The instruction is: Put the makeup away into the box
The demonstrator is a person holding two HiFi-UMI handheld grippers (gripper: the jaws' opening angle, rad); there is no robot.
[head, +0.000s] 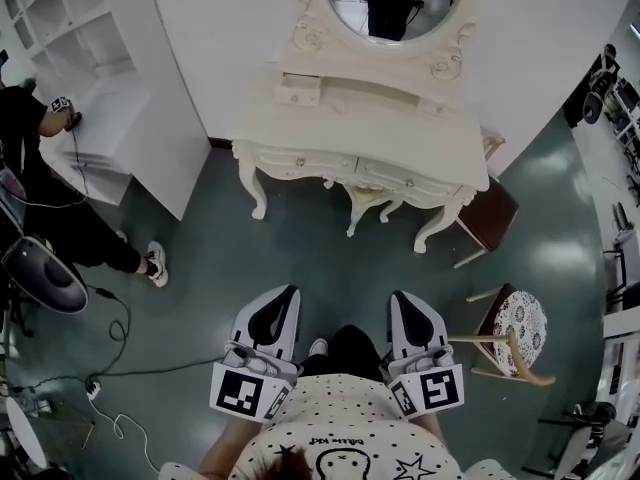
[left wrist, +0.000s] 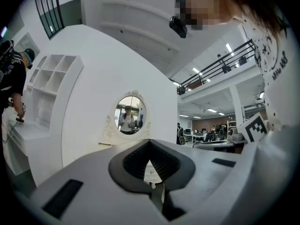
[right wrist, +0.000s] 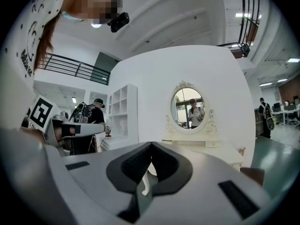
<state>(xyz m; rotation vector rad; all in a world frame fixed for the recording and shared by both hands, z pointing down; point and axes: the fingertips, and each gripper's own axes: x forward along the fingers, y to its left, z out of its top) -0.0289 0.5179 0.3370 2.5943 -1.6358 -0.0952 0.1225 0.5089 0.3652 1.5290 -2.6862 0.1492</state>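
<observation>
mirror (head: 392,3): cut by top edge | dressing table (head: 350,123): top items (head: 300,90) indistinct | bystander (head: 60,238): cut by left edge

Cream dressing table (head: 370,128) on grey-green floor (head: 250,258)

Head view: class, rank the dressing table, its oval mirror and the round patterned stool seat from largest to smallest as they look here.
1. dressing table, largest by far.
2. oval mirror, though the top edge cuts it off.
3. stool seat, smallest; it stands nearer the camera, so its true size stays unsure.
</observation>
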